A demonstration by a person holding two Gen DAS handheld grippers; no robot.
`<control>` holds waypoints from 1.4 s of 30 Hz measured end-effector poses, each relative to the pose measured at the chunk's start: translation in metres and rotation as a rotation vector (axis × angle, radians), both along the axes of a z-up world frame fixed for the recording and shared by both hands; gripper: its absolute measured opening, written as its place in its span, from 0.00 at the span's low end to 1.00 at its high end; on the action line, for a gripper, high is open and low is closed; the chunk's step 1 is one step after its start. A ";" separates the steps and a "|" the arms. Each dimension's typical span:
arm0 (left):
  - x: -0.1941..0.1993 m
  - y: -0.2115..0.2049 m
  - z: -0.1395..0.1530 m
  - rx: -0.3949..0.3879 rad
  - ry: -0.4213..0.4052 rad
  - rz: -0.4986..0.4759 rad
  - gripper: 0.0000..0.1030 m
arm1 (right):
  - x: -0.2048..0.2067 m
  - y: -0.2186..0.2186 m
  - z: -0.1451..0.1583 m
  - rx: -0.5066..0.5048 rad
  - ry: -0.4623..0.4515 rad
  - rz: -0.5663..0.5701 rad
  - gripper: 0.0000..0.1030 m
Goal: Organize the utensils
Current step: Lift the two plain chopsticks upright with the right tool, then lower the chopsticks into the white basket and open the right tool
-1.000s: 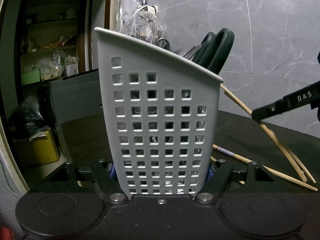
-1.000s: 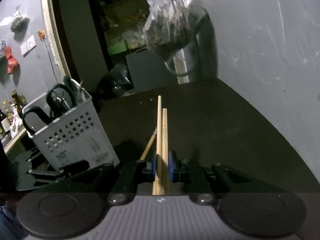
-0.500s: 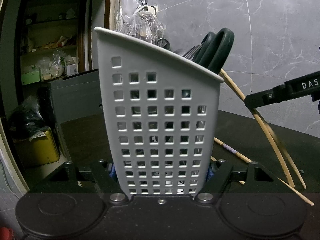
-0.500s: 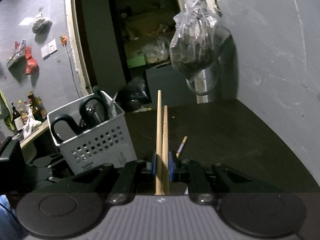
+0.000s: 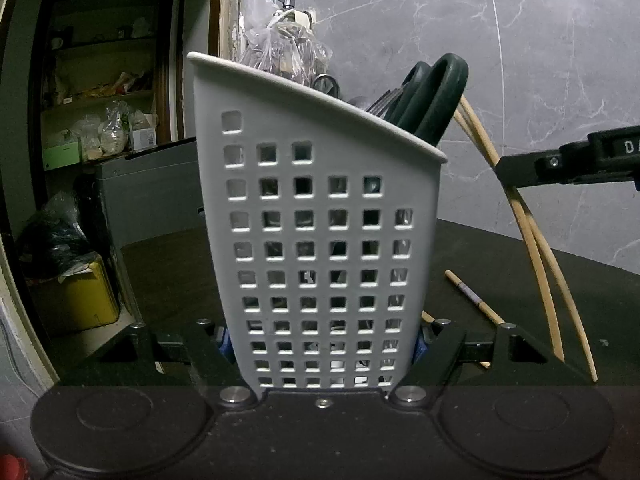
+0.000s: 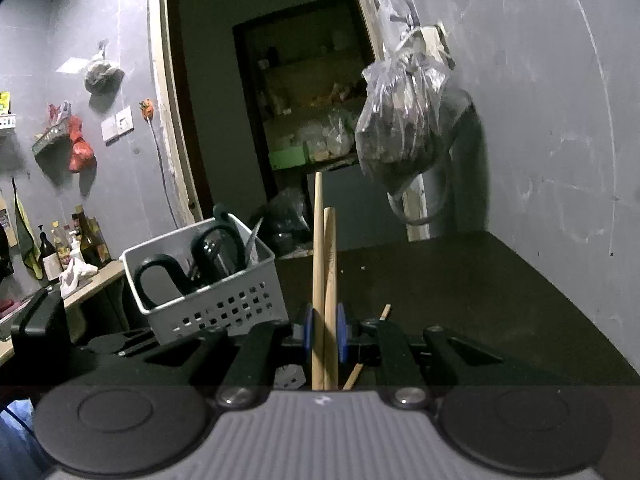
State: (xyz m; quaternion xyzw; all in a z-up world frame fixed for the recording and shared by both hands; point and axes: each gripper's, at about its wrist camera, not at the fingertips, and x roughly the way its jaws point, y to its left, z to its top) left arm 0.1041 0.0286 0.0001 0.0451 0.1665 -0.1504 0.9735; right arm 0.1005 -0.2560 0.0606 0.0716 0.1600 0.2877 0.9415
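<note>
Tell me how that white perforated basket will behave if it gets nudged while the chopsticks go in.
The basket looks like thin perforated plastic, so probably light. It stands tall and carries scissors high above its rim, so it may tip. The left gripper clamps its base, which should steady it while the right gripper brings the chopsticks.

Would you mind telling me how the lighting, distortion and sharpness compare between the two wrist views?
Left wrist view: evenly lit, sharp on the white basket; fisheye bends the chopsticks and the wall seams into curves. Right wrist view: dimmer and murkier, the dark table nearly featureless, the hanging plastic bag casting a shadow on the wall; the door frame bows. Both are vignetted at the corners.
</note>
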 end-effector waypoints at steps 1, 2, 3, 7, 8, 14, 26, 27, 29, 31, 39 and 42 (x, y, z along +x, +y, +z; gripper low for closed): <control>0.000 0.000 0.000 0.001 0.000 0.000 0.73 | -0.001 0.000 0.000 0.005 -0.008 -0.001 0.14; 0.000 0.000 0.000 0.001 -0.001 0.000 0.73 | -0.002 0.000 0.001 0.009 -0.015 -0.001 0.14; 0.000 0.000 0.000 0.001 0.000 0.000 0.73 | -0.004 -0.001 0.001 0.014 -0.021 -0.001 0.14; 0.001 0.000 -0.001 0.002 0.000 0.001 0.73 | -0.007 -0.002 0.006 0.032 -0.052 -0.007 0.14; 0.001 0.000 -0.001 0.001 0.000 0.000 0.73 | -0.008 -0.002 0.007 0.036 -0.062 -0.008 0.14; 0.001 0.000 -0.001 0.002 0.000 0.000 0.73 | -0.011 -0.003 0.018 0.043 -0.111 -0.016 0.14; 0.001 0.000 -0.002 0.000 -0.001 0.001 0.73 | -0.002 0.013 0.107 0.017 -0.355 0.041 0.14; 0.002 0.000 -0.002 0.000 -0.001 0.000 0.73 | 0.000 0.017 0.115 0.013 -0.376 0.053 0.14; 0.001 0.000 -0.002 0.000 -0.001 0.001 0.73 | 0.005 0.025 0.128 0.004 -0.416 0.070 0.14; 0.001 0.000 -0.002 0.000 0.000 0.000 0.73 | 0.008 0.032 0.139 0.008 -0.447 0.082 0.14; 0.001 0.000 -0.002 0.000 -0.001 0.001 0.73 | 0.020 0.062 0.169 0.093 -0.524 0.182 0.14; 0.001 0.000 -0.002 0.000 0.000 0.001 0.73 | 0.025 0.074 0.170 0.139 -0.525 0.220 0.14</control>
